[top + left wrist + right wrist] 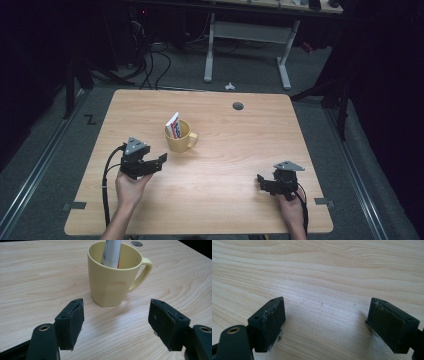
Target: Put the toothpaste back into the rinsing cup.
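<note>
Both my grippers spread, nothing held, mug w/ tube on table.

Wooden table (225, 210) carries a yellow mug (179, 137), left of centre, nearer the far edge, handle twd right edge; a white tube (111, 252) stands tilted inside. My left gripper (159, 161) sits just near-left of the mug, jaws wide apart, aimed at it. My right gripper (261, 181) by the near-right corner, jaws also apart over bare wood.

Pale wood-grain table (37, 277) with smooth matt top, glossy yellow ceramic-looking mug (112, 282), matt black tool pads (273, 322)
</note>
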`<state>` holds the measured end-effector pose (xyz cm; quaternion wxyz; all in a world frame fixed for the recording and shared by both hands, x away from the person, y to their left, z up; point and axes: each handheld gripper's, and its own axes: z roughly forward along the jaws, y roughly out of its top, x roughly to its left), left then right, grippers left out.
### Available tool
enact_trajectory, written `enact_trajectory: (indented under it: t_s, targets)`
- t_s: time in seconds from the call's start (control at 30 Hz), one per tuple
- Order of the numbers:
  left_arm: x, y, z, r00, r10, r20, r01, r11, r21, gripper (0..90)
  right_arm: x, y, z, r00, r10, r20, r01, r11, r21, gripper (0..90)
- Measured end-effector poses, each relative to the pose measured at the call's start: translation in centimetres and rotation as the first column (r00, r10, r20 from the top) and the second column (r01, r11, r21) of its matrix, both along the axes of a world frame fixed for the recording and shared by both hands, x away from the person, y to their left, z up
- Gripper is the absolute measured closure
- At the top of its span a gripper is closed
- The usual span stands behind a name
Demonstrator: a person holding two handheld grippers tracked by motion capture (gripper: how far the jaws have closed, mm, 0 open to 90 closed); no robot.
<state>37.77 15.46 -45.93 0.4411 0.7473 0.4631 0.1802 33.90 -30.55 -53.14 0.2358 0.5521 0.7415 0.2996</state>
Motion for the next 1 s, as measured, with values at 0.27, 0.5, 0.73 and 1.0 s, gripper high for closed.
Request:
enact_trajectory:
  t_s: [0.27, 0.5, 0.73, 1.0]
  targets:
    - [-0.1, 0.1, -0.5, 0.9999, 0.004, -0.012, -0.004, 1.0, -0.006, 29.4, 0.0, 0.0, 0.0, 1.0, 0.0, 0.0, 0.0, 1.0, 0.0, 14.8]
    - [-0.4, -0.1, -1.1, 0.9998, 0.007, -0.021, -0.007, 0.9999, -0.009, 29.4, 0.0, 0.0, 0.0, 1.0, 0.0, 0.0, 0.0, 1.0, 0.0, 14.8]
    - [-0.5, 0.0, -1.7, 0.9993, 0.012, -0.036, -0.012, 0.9999, -0.008, 29.4, 0.0, 0.0, 0.0, 1.0, 0.0, 0.0, 0.0, 1.0, 0.0, 14.8]
    - [-0.7, 0.0, -2.5, 0.999, 0.014, -0.042, -0.014, 0.9999, 0.0, 31.5, 0.0, 0.0, 0.0, 1.0, 0.0, 0.0, 0.0, 1.0, 0.0, 14.8]
